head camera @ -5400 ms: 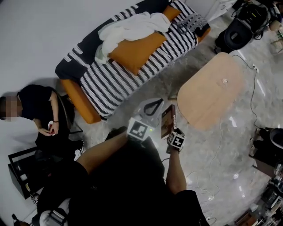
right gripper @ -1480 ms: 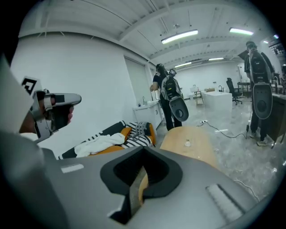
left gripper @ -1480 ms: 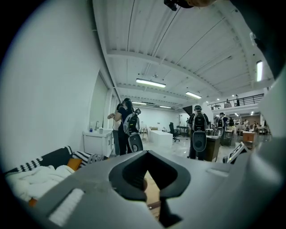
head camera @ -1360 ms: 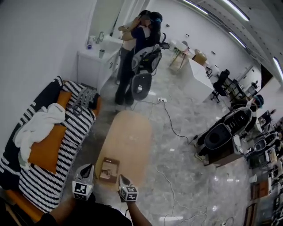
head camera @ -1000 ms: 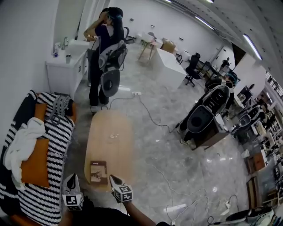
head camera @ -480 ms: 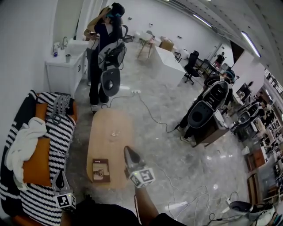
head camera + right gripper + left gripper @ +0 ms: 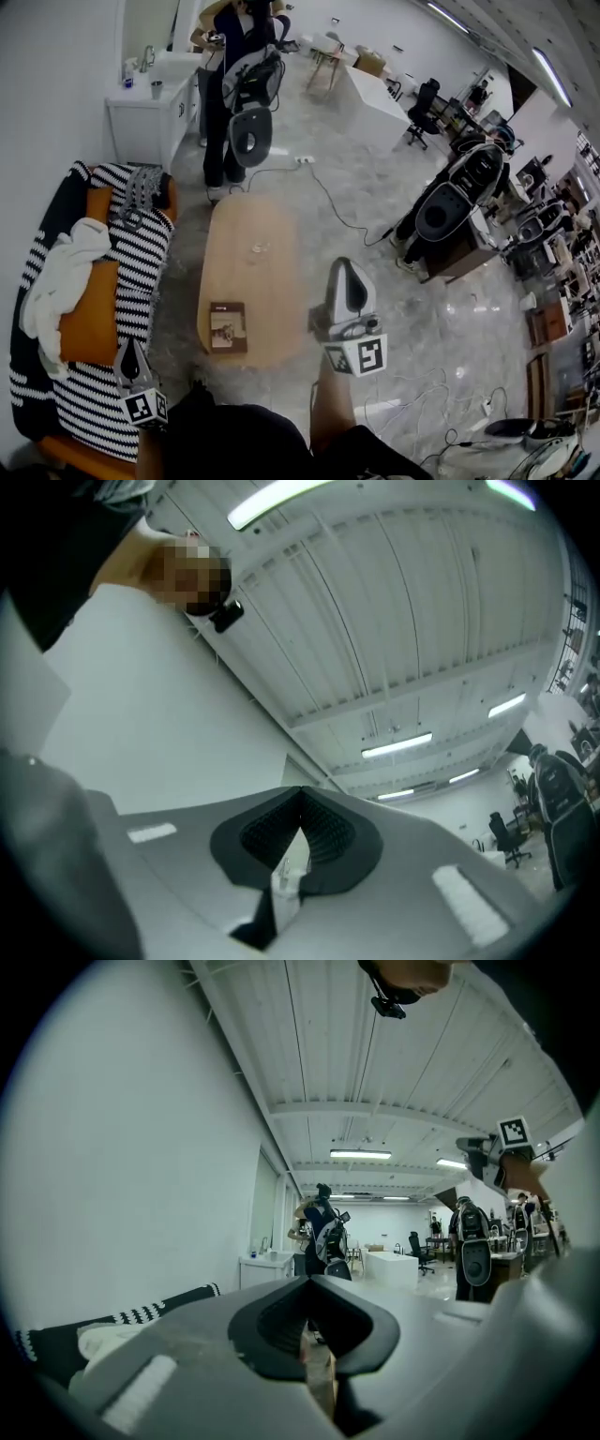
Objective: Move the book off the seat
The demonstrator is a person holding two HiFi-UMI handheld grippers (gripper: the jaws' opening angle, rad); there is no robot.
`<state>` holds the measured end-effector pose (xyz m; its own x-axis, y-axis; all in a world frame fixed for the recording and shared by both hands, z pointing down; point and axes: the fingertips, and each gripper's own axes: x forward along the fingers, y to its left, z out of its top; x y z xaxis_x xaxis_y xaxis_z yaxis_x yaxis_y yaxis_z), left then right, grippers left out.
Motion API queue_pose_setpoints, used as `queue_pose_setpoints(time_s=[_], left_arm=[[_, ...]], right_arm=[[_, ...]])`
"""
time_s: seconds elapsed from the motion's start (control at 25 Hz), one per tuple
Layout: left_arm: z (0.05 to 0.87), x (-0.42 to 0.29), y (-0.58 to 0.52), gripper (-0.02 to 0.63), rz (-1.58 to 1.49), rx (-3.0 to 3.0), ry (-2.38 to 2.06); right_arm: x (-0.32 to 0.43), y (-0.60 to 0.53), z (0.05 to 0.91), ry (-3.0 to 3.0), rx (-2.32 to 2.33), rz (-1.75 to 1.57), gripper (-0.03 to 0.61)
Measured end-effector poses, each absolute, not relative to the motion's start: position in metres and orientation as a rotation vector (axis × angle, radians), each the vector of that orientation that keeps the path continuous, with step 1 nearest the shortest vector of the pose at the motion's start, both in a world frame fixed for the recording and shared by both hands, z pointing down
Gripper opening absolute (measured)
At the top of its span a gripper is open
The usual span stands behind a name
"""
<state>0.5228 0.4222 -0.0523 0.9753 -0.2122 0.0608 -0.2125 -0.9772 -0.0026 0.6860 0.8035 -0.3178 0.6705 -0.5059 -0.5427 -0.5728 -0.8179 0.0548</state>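
Note:
The brown book (image 7: 228, 325) lies flat on the near end of the oval wooden table (image 7: 251, 246), off the sofa seat (image 7: 89, 319). My left gripper (image 7: 131, 345) is low at the bottom left, over the striped sofa cover, shut and empty; in its own view the jaw tips (image 7: 307, 1281) meet, pointing level across the room. My right gripper (image 7: 349, 274) is lifted high, right of the table, shut with nothing in it. In the right gripper view its closed tips (image 7: 300, 791) point up at the ceiling.
The sofa carries an orange cushion (image 7: 82, 323) and a white cloth (image 7: 58, 272). A person (image 7: 228, 66) stands past the table's far end beside a white sink cabinet (image 7: 150, 111). Cables (image 7: 352, 214) trail over the floor, and black machines (image 7: 450, 202) stand at the right.
My right gripper has risen steeply and tilted upward, away from the table. The left gripper has drawn back to the left over the sofa. The book stays on the table.

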Motion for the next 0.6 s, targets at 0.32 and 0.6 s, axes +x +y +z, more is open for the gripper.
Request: queue_pose_setpoints(time_s=[0.32,0.6], left_arm=[[-0.046,0.506,0.422,0.006,0.118,3.101,-0.369],[-0.042,0.501,0.422,0.006,0.138,3.097,-0.384]], right_arm=[[0.668,0.805,-0.351,0.872,-2.733,0.923,0.008],[0.677,0.787,-0.338,0.932,-2.748,0.840,0.006]])
